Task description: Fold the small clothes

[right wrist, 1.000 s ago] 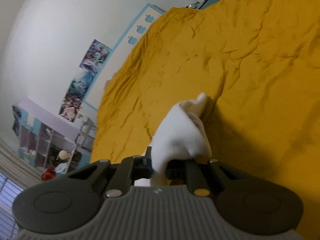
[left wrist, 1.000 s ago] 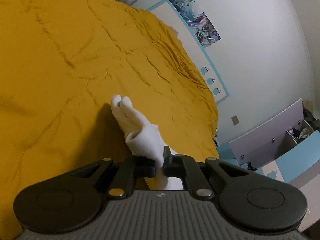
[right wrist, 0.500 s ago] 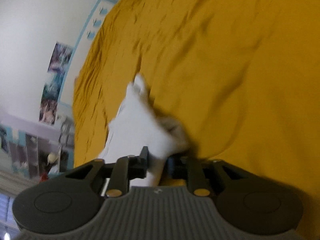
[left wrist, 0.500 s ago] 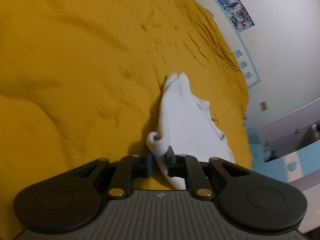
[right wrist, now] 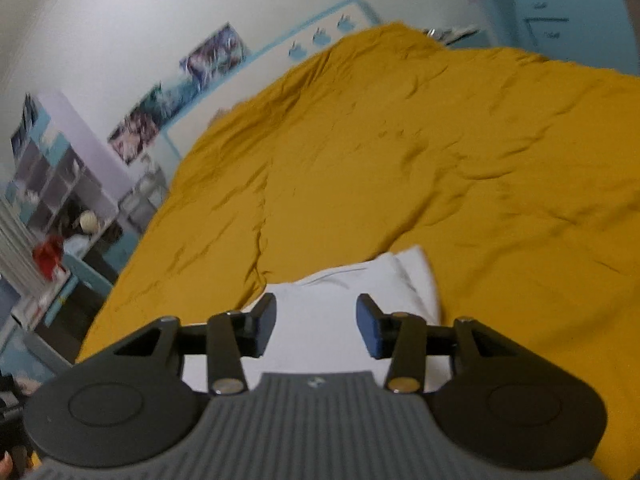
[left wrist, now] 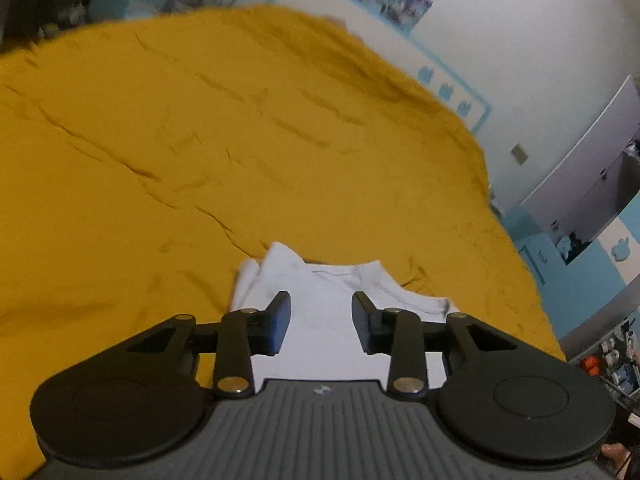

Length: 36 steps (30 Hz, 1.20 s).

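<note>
Lying flat on the yellow bedspread (left wrist: pixel 200 152), the white garment (left wrist: pixel 320 312) sits just below both claws. Left gripper (left wrist: pixel 321 322) and right gripper (right wrist: pixel 316 326) are spread wide, holding nothing.

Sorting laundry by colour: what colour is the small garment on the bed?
White garment, plain; clearest in the left wrist view.

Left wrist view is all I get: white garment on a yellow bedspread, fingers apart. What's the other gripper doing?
Observer: The right gripper is open too, holding nothing, over the white garment.
Operator: Anything on that side I can't see?
Observer: A shelf unit by the wall, with a red object on it.
Operator: And the garment's far end?
Observer: A rolled edge lies on the yellow bedspread.
</note>
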{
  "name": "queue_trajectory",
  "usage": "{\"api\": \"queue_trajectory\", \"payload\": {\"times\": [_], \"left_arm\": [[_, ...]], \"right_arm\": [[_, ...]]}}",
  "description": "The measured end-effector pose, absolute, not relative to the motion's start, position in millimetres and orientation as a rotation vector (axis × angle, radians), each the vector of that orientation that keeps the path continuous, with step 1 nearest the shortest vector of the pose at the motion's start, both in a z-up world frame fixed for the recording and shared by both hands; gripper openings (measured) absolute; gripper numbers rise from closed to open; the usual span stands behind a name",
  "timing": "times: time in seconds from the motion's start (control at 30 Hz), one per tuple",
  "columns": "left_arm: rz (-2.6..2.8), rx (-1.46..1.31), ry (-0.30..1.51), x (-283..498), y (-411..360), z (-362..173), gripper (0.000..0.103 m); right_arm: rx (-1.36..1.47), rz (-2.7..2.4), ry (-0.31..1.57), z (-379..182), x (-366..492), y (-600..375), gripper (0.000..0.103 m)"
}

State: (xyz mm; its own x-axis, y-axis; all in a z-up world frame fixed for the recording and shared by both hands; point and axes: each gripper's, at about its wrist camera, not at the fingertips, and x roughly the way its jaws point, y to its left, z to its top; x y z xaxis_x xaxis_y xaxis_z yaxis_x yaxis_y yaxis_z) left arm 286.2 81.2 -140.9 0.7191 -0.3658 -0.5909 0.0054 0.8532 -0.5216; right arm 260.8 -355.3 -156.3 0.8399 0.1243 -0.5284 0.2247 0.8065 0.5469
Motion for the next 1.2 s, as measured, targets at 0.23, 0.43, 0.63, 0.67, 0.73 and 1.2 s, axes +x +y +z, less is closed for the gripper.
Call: {"api": "queue_trajectory", "payload": {"times": [0.23, 0.43, 0.63, 0.67, 0.73, 1.2], "left_arm": [[-0.146, -0.57, 0.917, 354, 82, -201, 0.041], [-0.155, -0.58, 0.977, 362, 90, -232, 0.028], [-0.166, -0.559, 0.932, 336, 90, -199, 0.033], [-0.185, -0.55, 0.911, 327, 87, -189, 0.035], [-0.233, -0.545, 0.872, 298, 81, -172, 0.049], [-0.191, -0.457, 0.962, 165, 82, -194, 0.048]], "right_arm": [[0.77, -0.085, 0.733, -211, 326, -380, 0.041], [0.811, -0.113, 0.731, -236, 332, -395, 0.023], [0.765, -0.085, 0.712, -210, 316, -375, 0.05], [0.746, -0.059, 0.694, -200, 307, -367, 0.052], [0.702, 0.007, 0.667, -184, 283, -351, 0.052], [0.582, 0.074, 0.813, -197, 145, -325, 0.051]]}}
